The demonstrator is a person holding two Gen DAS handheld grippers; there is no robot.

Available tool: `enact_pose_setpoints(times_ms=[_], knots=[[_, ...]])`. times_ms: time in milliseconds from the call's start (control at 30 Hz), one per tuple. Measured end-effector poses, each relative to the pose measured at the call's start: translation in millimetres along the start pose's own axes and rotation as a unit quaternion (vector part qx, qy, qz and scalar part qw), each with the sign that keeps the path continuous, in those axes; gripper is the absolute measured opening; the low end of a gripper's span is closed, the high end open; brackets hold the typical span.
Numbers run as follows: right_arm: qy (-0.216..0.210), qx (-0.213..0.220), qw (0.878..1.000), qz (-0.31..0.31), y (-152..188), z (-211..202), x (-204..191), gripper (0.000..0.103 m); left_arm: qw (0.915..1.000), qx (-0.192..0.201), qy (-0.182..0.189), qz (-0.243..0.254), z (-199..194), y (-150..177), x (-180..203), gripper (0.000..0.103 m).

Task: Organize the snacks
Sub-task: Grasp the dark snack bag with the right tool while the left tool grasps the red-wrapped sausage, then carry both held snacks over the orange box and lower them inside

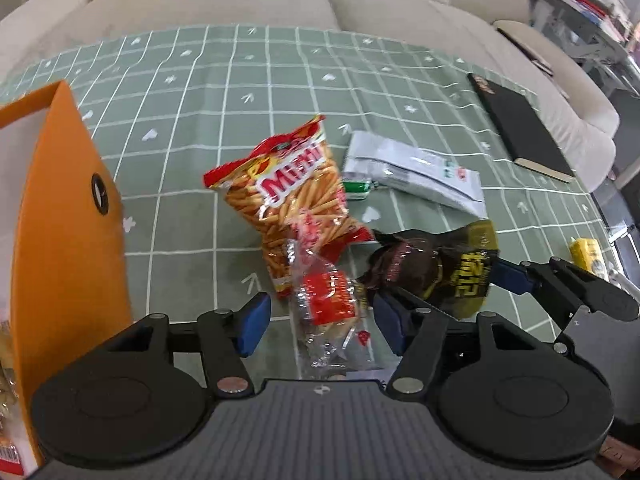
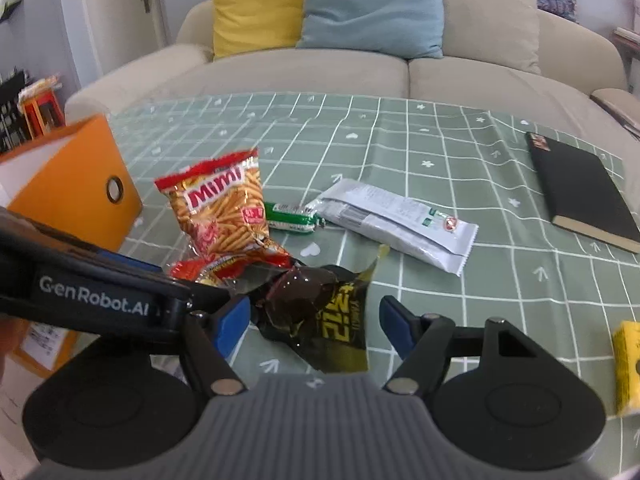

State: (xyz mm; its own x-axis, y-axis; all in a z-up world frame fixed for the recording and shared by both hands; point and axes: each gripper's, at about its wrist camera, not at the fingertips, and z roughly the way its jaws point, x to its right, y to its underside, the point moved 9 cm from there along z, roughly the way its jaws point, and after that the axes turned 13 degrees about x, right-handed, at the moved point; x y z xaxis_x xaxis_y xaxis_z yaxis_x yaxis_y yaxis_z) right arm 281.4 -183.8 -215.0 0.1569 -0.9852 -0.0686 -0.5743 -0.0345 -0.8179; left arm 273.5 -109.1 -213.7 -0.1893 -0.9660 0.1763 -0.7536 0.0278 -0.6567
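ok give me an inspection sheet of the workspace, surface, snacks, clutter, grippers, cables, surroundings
surface: green checked tablecloth, lightly creased.
job's things: Mimi stick bag, clear red-label packet, dark yellow-print packet, small green packet, silver pouch, all loose on the cloth; orange box at left, open top.
clutter: black notebook, yellow carton.
grippers: left gripper open around the clear packet; right gripper open around the dark packet; pads not pressing.
cables: nothing seen.
surroundings: beige sofa, yellow cushion, blue cushion.
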Motion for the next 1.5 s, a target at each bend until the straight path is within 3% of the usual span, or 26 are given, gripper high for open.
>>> enact_pose_setpoints(times_ms=[100, 167, 300, 700, 1100, 1500], knots=[[-0.006, -0.006, 1.0, 0.007, 1, 7, -1, 0.065, 0.9998, -0.004, 0.008, -0.017, 3, 0, -3, 0.064], [-0.013, -0.009, 1.0, 0.008, 2, 10, -4, 0.058, 0.9997, -0.009, 0.017, -0.017, 4, 0, -2, 0.048], [-0.022, -0.017, 1.0, 0.003, 6, 12, -12, 0.037, 0.9998, -0.008, 0.019, -0.005, 4, -1, 3, 0.043], [0.001, -0.019, 1.0, 0.014, 11, -11, -5, 0.031, 0.9987, 0.038, 0.028, -0.019, -29, -8, 3, 0.039], [0.031, 0.018, 0.999, 0.028, -9, -64, -13, 0.026, 0.9941, 0.096, 0.033, -0.036, -88, -13, 2, 0.039], [-0.011, 0.075, 0.997, 0.014, -44, -124, -73, 0.024, 0.9846, 0.158, 0.025, -0.071, -155, -19, -26, 0.039]])
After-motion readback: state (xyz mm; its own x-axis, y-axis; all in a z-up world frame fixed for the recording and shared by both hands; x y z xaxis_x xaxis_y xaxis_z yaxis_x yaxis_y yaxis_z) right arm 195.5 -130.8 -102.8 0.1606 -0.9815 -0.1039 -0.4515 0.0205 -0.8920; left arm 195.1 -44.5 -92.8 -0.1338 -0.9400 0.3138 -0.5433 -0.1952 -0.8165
